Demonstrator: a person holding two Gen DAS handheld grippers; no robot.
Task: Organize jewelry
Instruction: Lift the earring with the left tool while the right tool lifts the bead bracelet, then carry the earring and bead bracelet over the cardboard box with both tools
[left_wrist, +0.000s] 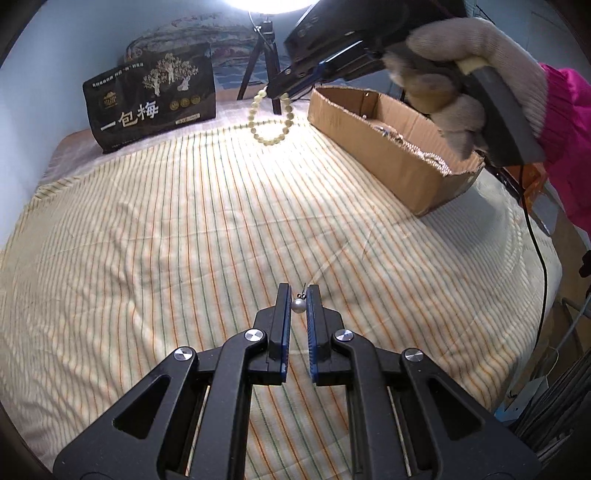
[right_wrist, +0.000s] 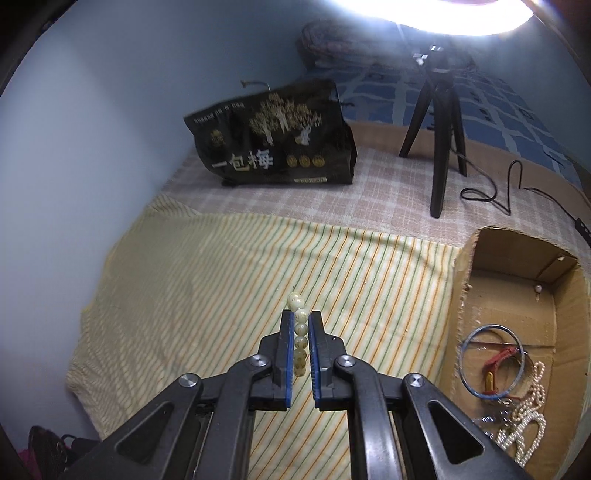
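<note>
Bracelet (right_wrist: 300, 334) clamped by right gripper (right_wrist: 300, 321); left gripper (left_wrist: 298, 291) pinches earring (left_wrist: 297, 305); box (left_wrist: 388, 162) nearby.

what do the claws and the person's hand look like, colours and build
Both claws, left claw and right claw, are matte black linkage frames with triangular cut-outs, round silver pivot bolts and two flat black fingers lined with blue ribbed pads. In the left wrist view the hand on the right tool wears a beige knitted glove, with a bright pink sleeve and a thin black cable trailing below.
</note>
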